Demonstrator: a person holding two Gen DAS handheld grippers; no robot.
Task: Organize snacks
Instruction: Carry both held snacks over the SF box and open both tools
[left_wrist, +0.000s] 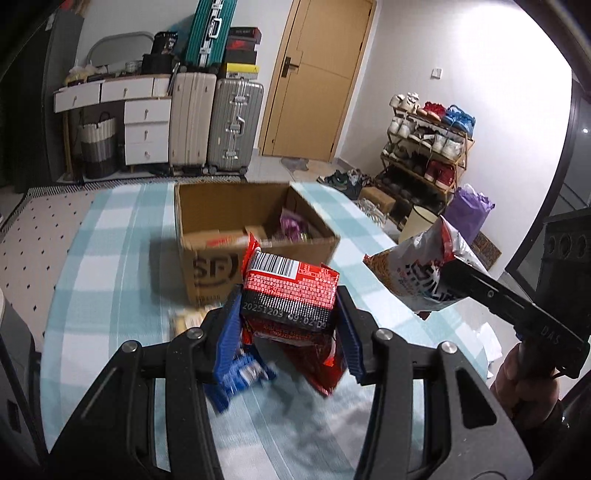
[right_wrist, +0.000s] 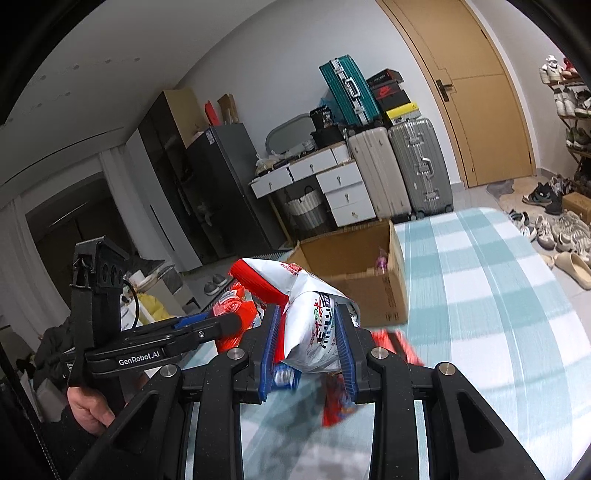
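My left gripper (left_wrist: 290, 321) is shut on a red snack packet (left_wrist: 291, 291) with a barcode, held above the table. My right gripper (right_wrist: 308, 347) is shut on a white and red snack bag (right_wrist: 314, 317); that bag also shows in the left wrist view (left_wrist: 421, 269), to the right of the red packet. An open cardboard box (left_wrist: 255, 236) marked SF stands just beyond both grippers, with a purple packet (left_wrist: 291, 223) and other items inside. The box also shows in the right wrist view (right_wrist: 354, 273). A blue packet (left_wrist: 243, 373) and more red packets (right_wrist: 399, 347) lie on the table below the grippers.
The table has a light blue checked cloth (left_wrist: 110, 266). A pale yellow packet (left_wrist: 188, 319) lies by the box's near corner. Beyond the table are suitcases (left_wrist: 214, 122), a white drawer unit (left_wrist: 146, 129), a wooden door (left_wrist: 314, 77) and a shoe rack (left_wrist: 424, 147).
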